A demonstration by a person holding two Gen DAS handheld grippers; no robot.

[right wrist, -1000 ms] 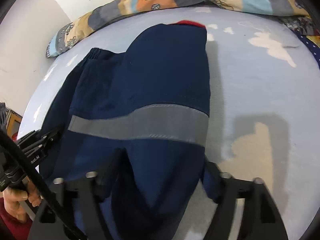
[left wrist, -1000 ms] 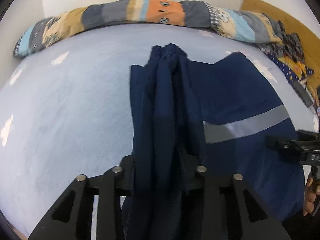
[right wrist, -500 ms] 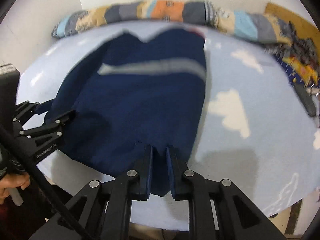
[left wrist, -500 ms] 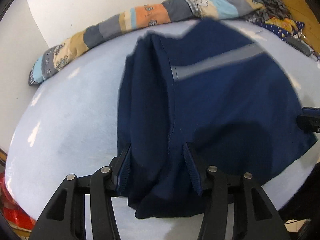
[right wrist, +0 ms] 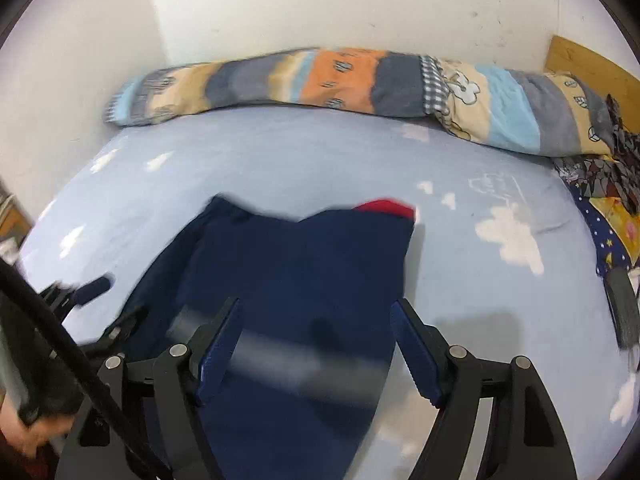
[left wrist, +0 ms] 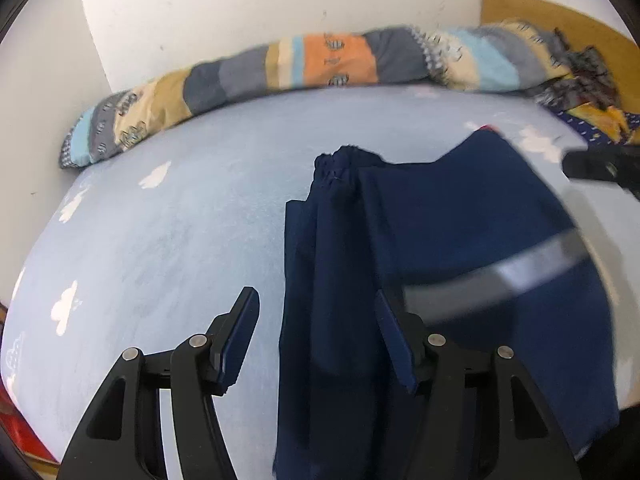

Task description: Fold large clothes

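Navy garment (left wrist: pixel 460 240) with grey reflective band (left wrist: pixel 520 272) is seen lying folded on the pale blue cloud-print bedsheet (left wrist: pixel 160 240); a red trim (right wrist: pixel 384 206) shows at its far edge; left gripper (left wrist: pixel 316 336) is held above the garment's bunched left fold, jaws opening, cloth seen between them but not pressed by the pads; right gripper (right wrist: pixel 316 344) is held over the band, jaws opening wide, nothing clamped; a rolled patchwork quilt (right wrist: pixel 360 84) is noted along the white wall (right wrist: pixel 320 0).
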